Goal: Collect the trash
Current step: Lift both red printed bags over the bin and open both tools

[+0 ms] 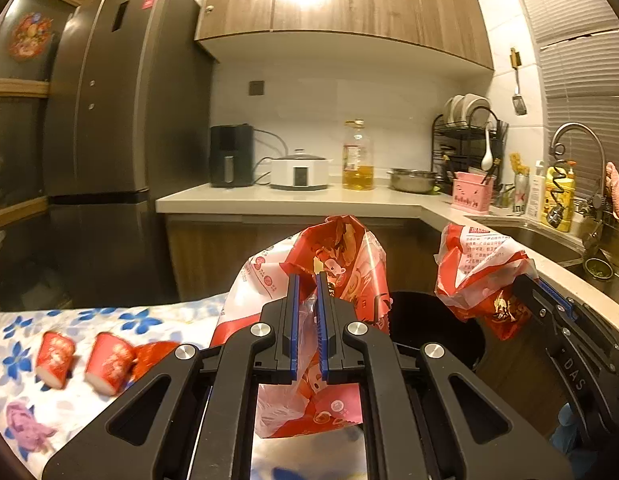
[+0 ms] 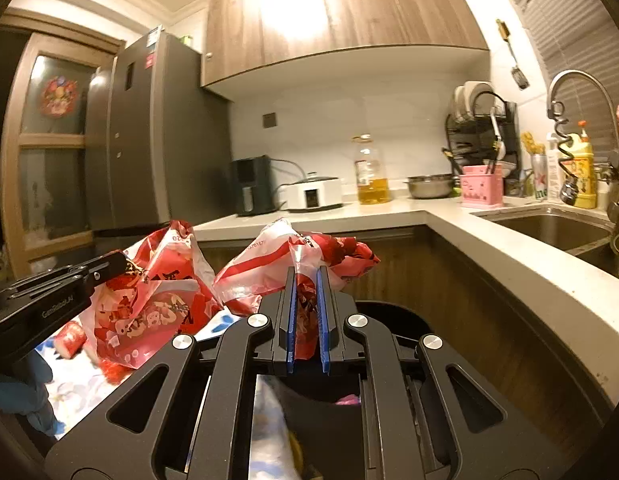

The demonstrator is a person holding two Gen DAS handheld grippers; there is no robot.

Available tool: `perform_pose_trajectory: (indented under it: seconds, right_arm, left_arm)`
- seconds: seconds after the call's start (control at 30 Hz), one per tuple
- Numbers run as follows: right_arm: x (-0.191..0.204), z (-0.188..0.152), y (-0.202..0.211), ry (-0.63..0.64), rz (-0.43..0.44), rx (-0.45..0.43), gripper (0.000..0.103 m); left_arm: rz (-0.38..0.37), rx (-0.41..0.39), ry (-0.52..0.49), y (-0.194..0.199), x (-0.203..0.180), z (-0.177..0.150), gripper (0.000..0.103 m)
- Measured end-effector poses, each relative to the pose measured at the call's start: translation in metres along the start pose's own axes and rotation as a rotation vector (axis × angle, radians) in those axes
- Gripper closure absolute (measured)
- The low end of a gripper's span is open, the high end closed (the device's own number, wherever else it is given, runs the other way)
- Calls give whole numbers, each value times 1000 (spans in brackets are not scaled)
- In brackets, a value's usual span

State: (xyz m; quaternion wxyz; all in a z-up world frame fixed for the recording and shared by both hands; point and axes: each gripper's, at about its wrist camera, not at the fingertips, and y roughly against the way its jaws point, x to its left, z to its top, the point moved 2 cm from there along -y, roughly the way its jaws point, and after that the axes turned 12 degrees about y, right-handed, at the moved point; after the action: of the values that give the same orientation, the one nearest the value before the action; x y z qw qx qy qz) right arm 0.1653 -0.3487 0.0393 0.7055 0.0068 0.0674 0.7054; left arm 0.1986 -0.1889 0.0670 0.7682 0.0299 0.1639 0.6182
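Left tongs (image 1: 305,280) nearly closed, blue pads pinching a red-and-white plastic wrapper (image 1: 341,264); the film sticks up above the fingertips and hangs down behind them. Right tongs (image 2: 305,274) same state, nearly closed on a second red-and-white wrapper (image 2: 269,264), bunched above and left of the pads. In the left wrist view the right tongs (image 1: 539,284) come in from the right edge with that second wrapper (image 1: 477,272). In the right wrist view the left tongs (image 2: 117,258) come in from the left edge, with a blue-gloved hand (image 2: 17,396) below them. Both wrappers are held off the surface, near each other but apart. A black bin (image 1: 433,332) sits open below, between the two tongs and against the wooden cabinet front; something pink shows inside it in the right wrist view. Left of the bin, a desk with a blue-flower cloth (image 1: 109,316): two red paper cups (image 1: 55,358) (image 1: 109,362) lying on their sides near its far edge, a third red item just right of them, partly hidden, and a crumpled purple scrap (image 1: 23,426) towards the near left corner. The kitchen counter (image 1: 269,200) behind carries a black air fryer (image 1: 231,156), a white cooker (image 1: 299,170), an oil bottle (image 1: 357,156), a steel bowl (image 1: 413,180), a pink utensil holder (image 1: 471,194), then the sink (image 2: 549,228) at the right end.
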Motion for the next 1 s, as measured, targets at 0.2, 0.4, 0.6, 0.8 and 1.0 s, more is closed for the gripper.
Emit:
perform_pose_trajectory:
  seconds: [0.2,0.4,0.6,0.8,1.0]
  right_arm:
    - [-24,-6,-11,-13,-50,0,94]
    - [-43,-14,-30,-41,-67,33,94]
    - [-49,-21,-48,-33,-78,62,94]
    - [-54,-30,-64,-34,-80,93,94]
    - [-57,-37,-76,-45,-81,115,94]
  left_arm:
    - [-45,7,10,-21,-21,0,96]
    - [-87,8,8,-46,-44,-2,95]
    - [-124,33,-8,-71,-57,-14,95]
    - [-124,72,-13,-96,-61,-27,95]
    - [-110,97,-12,-113,-60,-34,95]
